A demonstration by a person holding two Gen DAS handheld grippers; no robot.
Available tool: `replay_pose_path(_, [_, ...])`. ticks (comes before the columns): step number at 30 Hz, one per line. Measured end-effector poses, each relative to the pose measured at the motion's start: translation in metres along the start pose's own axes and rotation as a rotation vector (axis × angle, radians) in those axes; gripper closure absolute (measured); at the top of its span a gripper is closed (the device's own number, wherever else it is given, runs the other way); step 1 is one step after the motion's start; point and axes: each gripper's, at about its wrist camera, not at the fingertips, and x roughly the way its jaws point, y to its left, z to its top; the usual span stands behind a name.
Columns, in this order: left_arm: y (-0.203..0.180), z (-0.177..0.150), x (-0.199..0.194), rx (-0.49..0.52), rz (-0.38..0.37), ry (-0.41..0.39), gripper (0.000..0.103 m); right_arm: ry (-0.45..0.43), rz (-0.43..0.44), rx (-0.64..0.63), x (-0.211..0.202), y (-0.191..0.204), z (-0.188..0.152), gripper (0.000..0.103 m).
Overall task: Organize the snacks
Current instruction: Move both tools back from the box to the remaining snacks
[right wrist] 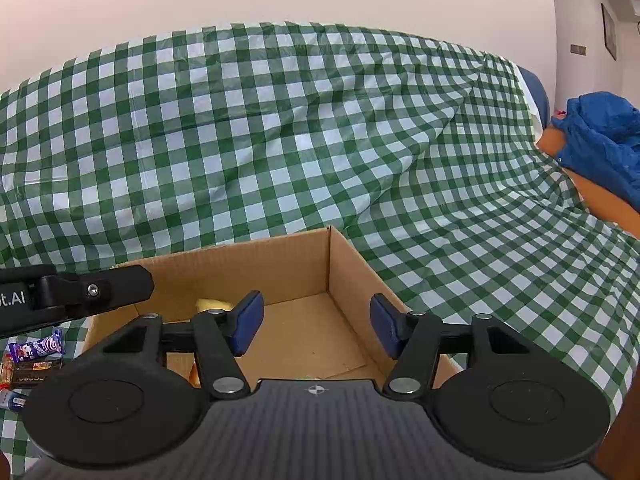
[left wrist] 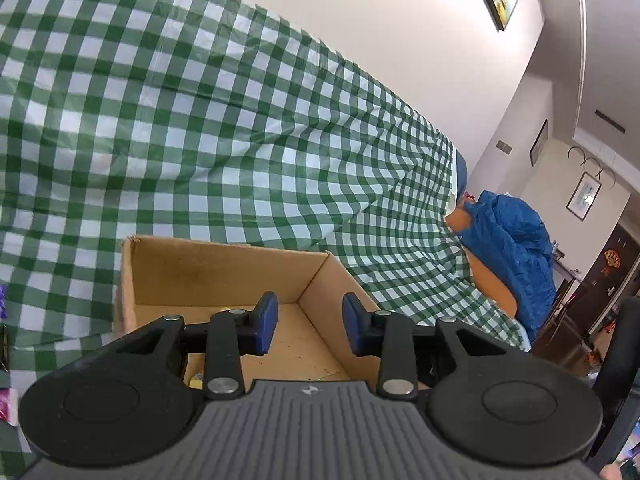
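An open cardboard box (left wrist: 224, 268) (right wrist: 280, 268) sits on the green-and-white checked tablecloth (left wrist: 200, 120) (right wrist: 280, 120). My left gripper (left wrist: 310, 322) hangs over the box, its blue pads apart and nothing between them. My right gripper (right wrist: 316, 326) also hovers above the box, open wider and empty. A yellow snack (right wrist: 214, 304) lies on the box floor by the left wall, partly hidden by my right gripper's left finger. A bit of yellow wrapper (left wrist: 196, 380) shows under the left gripper. The black side of my left gripper (right wrist: 80, 292) reaches in from the left.
Loose snack packets (right wrist: 36, 350) lie on the cloth left of the box, one purple, one dark. A blue jacket (left wrist: 508, 248) (right wrist: 604, 140) lies at the cloth's right end. A black chair (left wrist: 616, 360) stands at the right. A wall runs behind the table.
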Motion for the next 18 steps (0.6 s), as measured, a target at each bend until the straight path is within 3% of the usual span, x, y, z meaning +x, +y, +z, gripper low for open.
replay_pose_path(3, [0.0,0.0,-0.007,0.024,0.008,-0.012,0.065,-0.015,-0.005,0.017,-0.005,0.001,-0.001,0.042])
replay_pose_path(7, [0.005,0.001,-0.027,0.054,0.046,-0.057,0.098,-0.019,0.004,0.02,-0.011,0.01,-0.006,0.042])
replay_pose_path(12, [0.036,0.013,-0.06,0.036,0.12,-0.049,0.098,-0.021,0.085,-0.015,-0.021,0.033,-0.014,0.043])
replay_pose_path(16, [0.081,0.038,-0.083,0.018,0.263,-0.014,0.098,0.006,0.259,-0.076,-0.027,0.061,-0.022,0.067])
replay_pose_path(18, [0.106,0.041,-0.098,0.056,0.331,-0.04,0.098,0.008,0.337,-0.107,-0.033,0.075,-0.023,0.07])
